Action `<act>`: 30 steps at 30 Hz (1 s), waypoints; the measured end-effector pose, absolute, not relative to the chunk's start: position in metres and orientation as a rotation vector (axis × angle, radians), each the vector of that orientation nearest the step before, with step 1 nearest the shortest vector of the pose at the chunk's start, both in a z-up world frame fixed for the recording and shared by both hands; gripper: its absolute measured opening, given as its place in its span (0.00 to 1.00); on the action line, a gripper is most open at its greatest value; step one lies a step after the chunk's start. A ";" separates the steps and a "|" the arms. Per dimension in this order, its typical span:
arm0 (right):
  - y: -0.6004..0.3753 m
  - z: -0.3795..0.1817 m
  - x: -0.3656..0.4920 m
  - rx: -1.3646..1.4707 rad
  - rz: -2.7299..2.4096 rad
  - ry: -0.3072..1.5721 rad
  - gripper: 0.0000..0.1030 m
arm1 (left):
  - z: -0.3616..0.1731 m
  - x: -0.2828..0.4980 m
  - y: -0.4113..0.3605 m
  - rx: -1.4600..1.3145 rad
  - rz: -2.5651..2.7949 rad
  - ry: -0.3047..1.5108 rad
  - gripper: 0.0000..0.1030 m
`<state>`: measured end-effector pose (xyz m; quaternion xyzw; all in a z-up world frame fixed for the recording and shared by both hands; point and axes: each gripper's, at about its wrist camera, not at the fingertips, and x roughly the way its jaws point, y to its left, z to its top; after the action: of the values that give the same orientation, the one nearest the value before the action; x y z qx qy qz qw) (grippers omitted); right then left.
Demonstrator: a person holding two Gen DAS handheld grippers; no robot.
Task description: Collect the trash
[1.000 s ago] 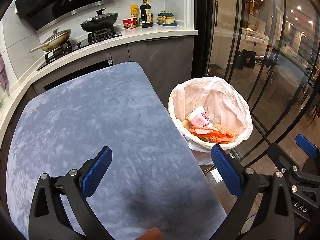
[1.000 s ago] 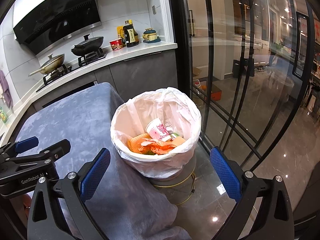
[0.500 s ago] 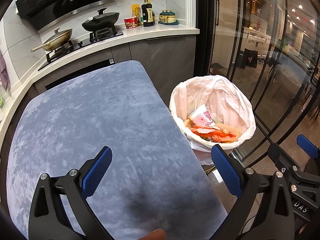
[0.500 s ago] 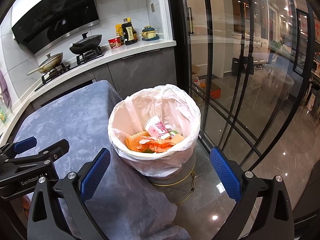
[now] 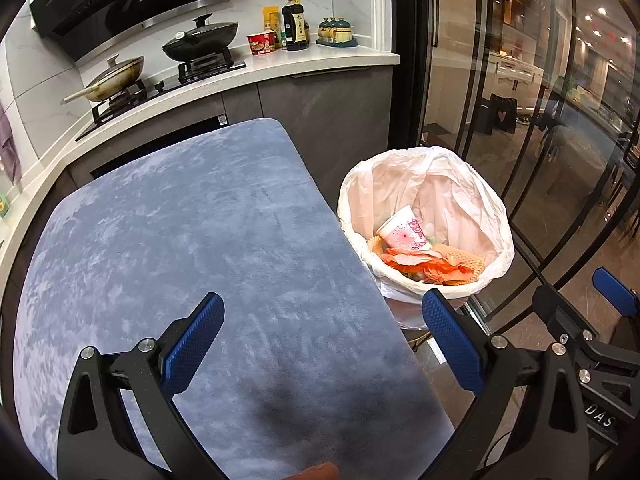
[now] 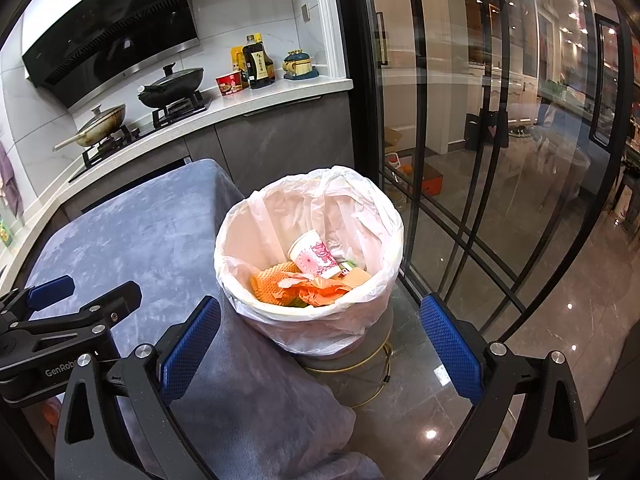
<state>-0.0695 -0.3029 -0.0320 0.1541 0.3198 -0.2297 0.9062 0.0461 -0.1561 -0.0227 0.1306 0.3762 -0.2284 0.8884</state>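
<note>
Crumpled orange paper (image 6: 316,290) hides the trash bin's (image 6: 240,220) depths.

Left hand-held gripper (image 5: 322,342) jaws spread wide, empty; right hand-held gripper (image 6: 320,346) likewise (blue pads).

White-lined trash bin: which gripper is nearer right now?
Right. The right gripper hangs open directly in front of the white-lined trash bin, while the left gripper is open over the blue-grey velvet tablecloth, bin off to its right.
</note>
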 end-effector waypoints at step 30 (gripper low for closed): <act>-0.311 -0.041 -0.068 0.331 -0.480 0.665 0.93 | -0.030 0.043 -0.162 0.283 -0.453 0.797 0.92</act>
<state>-0.0683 -0.3109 -0.0407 0.1601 0.3218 -0.2323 0.9038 0.0432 -0.1616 -0.0297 0.1359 0.3833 -0.2179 0.8872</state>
